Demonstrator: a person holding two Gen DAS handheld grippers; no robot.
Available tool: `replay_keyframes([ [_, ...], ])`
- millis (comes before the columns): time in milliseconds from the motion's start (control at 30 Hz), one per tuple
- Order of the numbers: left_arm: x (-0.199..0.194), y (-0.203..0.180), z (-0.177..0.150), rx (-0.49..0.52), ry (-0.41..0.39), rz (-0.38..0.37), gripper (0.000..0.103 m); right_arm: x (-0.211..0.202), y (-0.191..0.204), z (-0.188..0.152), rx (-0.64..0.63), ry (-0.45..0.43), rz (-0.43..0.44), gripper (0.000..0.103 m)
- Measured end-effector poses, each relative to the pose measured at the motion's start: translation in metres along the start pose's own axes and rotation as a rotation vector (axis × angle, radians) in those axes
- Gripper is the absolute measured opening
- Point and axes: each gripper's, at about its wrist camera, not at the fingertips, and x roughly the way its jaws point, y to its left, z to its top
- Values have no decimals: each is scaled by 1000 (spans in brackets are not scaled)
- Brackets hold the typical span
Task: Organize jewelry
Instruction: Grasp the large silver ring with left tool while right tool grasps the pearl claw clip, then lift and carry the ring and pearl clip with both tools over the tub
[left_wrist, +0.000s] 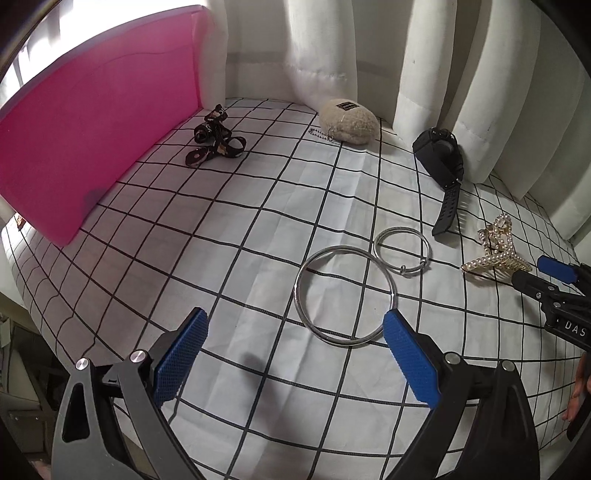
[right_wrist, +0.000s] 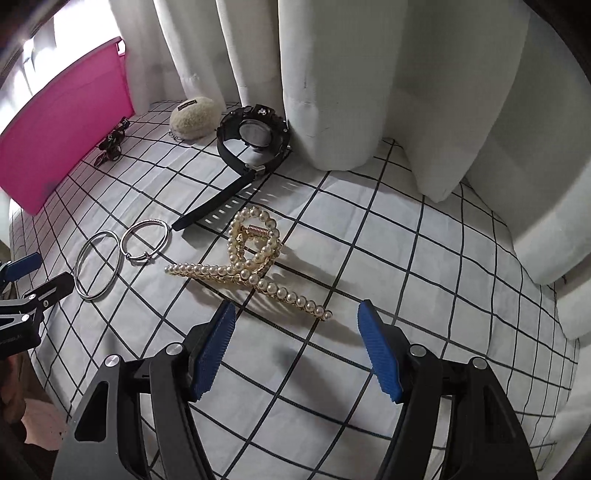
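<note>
A large silver bangle and a smaller silver ring lie side by side on the checked cloth. My left gripper is open and empty just in front of the large bangle. A pearl hair claw lies in front of my right gripper, which is open and empty. The claw also shows in the left wrist view. A black digital watch rests against the curtain. A black patterned strap lies by the pink box. The bangle shows left in the right wrist view.
A beige fluffy pouch with a bead chain sits at the back. White curtains hang behind and to the right. The pink box stands along the left. The table edge drops off at the lower left.
</note>
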Motion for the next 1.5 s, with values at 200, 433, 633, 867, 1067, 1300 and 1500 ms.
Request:
replay_keyframes([
  [200, 9, -14, -6, -17, 6, 13, 94, 8, -1, 0, -57, -19, 48, 66],
  [433, 22, -29, -4, -12, 10, 36, 94, 19, 1, 5, -124, -25, 78, 66],
  [633, 29, -32, -1, -26, 2, 51, 95, 25, 4, 12, -199, -41, 105, 66],
  [867, 34, -33, 5, -45, -21, 55, 98, 33, 11, 15, -271, -58, 133, 66],
  [1067, 35, -35, 5, -52, -49, 64, 97, 38, 14, 20, -267, -79, 156, 66],
  [1300, 29, -36, -4, -29, -79, 48, 89, 38, 23, 18, -284, -104, 177, 65],
  [1500, 27, -41, -6, -3, -89, 28, 71, 35, 28, 15, -278, -114, 170, 52],
])
